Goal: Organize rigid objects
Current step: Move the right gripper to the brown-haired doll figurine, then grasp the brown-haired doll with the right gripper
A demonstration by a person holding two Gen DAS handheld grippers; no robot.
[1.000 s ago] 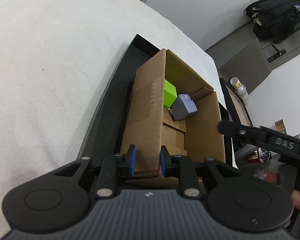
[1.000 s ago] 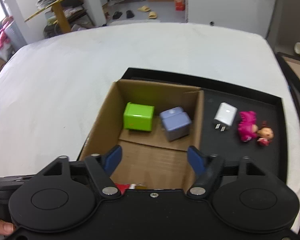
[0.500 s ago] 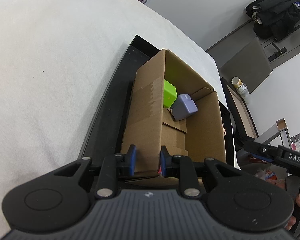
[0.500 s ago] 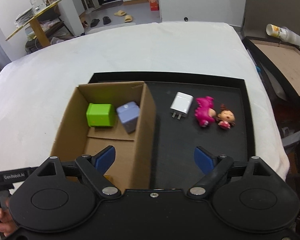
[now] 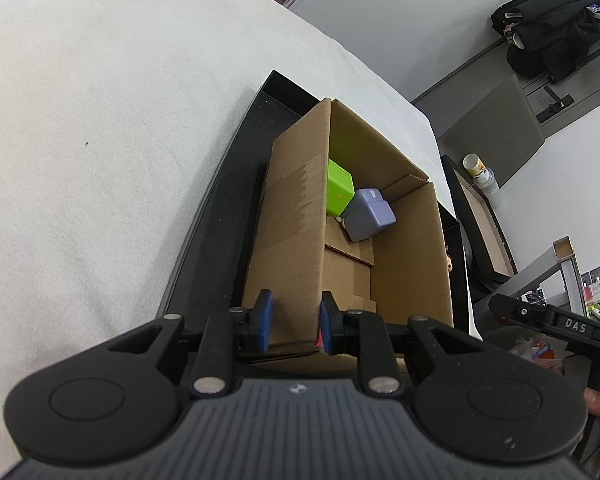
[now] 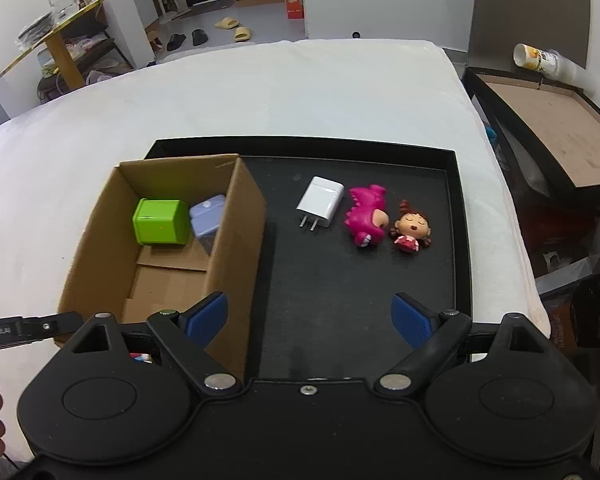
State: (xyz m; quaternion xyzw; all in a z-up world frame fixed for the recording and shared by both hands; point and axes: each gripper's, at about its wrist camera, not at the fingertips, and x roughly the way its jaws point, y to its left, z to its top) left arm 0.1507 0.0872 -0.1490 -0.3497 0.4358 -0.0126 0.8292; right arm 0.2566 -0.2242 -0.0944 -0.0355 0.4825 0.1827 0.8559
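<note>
Cardboard box (image 6: 236,264), open-topped, standing in the left part of a black tray (image 6: 454,216) on a white cloth-covered table (image 6: 300,92). My left gripper (image 5: 293,317) pinches the box's near-left wall: one blue pad lies outside the wall, the other inside, both against the cardboard. Inside the box, at its far end, a green cube (image 6: 160,222) and a lavender block (image 6: 208,216) sit side by side, touching; a loose cardboard flap lies on the box floor in front of them.

On the bare tray floor to the right of the box, three items lie in a row: a white wall charger (image 6: 321,202) with its two prongs pointing toward me, a pink dinosaur toy (image 6: 366,216), and a small doll figure (image 6: 411,230) with brown hair and a red dress. The dinosaur and the doll are just beside each other; the charger is near the dinosaur but apart from it.

My right gripper (image 6: 310,320) hovers over the near part of the tray, jaws spread wide with nothing between them; its left pad is close to the box's right wall.

Legible writing: "DAS" on the right tool's side bar, seen from the left wrist; a partly cut-off "...Robot.AI" on the left tool's bar, seen from the right wrist. A printed cup (image 6: 540,60) lies beyond the table; its lettering is unreadable.
</note>
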